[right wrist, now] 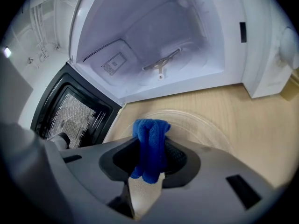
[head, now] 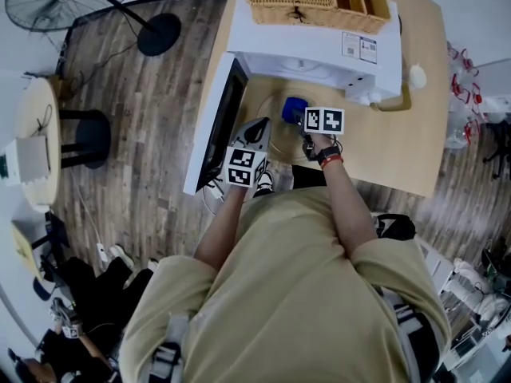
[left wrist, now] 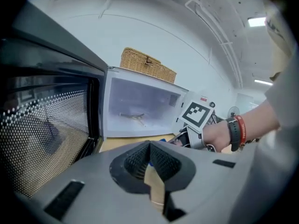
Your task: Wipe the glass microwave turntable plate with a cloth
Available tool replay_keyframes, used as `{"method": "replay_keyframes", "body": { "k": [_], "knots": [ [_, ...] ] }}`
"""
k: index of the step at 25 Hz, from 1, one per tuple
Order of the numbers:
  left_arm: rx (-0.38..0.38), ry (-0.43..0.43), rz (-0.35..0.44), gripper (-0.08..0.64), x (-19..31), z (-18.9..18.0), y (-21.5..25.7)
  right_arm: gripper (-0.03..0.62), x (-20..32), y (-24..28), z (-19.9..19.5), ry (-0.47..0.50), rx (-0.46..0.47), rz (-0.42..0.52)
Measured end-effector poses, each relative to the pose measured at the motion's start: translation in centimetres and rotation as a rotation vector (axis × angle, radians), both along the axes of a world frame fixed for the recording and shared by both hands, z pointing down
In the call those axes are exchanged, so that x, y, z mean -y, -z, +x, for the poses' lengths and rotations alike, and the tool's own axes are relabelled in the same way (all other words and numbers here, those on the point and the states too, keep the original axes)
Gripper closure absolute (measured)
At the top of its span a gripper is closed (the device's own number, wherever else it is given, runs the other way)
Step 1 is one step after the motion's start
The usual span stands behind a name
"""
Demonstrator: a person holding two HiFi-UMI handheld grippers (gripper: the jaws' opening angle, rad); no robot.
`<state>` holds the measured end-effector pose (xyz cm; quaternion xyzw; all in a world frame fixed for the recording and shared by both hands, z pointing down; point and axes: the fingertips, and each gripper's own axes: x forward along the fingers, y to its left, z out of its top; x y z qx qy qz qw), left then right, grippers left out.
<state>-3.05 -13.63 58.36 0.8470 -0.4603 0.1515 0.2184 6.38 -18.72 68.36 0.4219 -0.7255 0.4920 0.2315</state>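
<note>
**Turntable plate out on the table, cloth clamped in the right gripper**

The glass plate (right wrist: 201, 125) is lying flat on the wooden table (right wrist: 261, 129), right in front of the microwave (right wrist: 154, 41). The microwave's door (right wrist: 70, 111) is swung wide open to the left. The right gripper (right wrist: 150, 148) has its jaws squeezed onto a bunched-up blue cloth (right wrist: 148, 129), which sticks out past the tips and sits over the near side of the plate. I honestly can't tell if the cloth is touching the glass.

The left gripper (left wrist: 149, 148) has its jaws pressed together with nothing I can see between them. From the head view it sits at the left edge of the plate, next to the door. There's also a wicker basket (left wrist: 147, 65) on top of the microwave.
</note>
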Motion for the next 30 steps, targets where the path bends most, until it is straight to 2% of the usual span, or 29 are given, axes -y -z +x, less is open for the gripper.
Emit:
{"method": "replay_keyframes", "body": {
  "k": [20, 25, 30],
  "knots": [
    [-0.015, -0.092, -0.012, 0.540, -0.3, 2.3, -0.4, 0.440, -0.8, 0.2, 6.2, -0.131, -0.062, 0.016],
    [-0.015, -0.111, -0.017, 0.540, -0.5, 3.1, -0.7, 0.439, -1.1, 0.5, 7.6, -0.085, -0.097, 0.076],
    [-0.019, -0.123, -0.020, 0.540, -0.7, 3.7, -0.8, 0.439, -1.3, 0.7, 9.0, -0.096, -0.157, 0.068]
  ]
}}
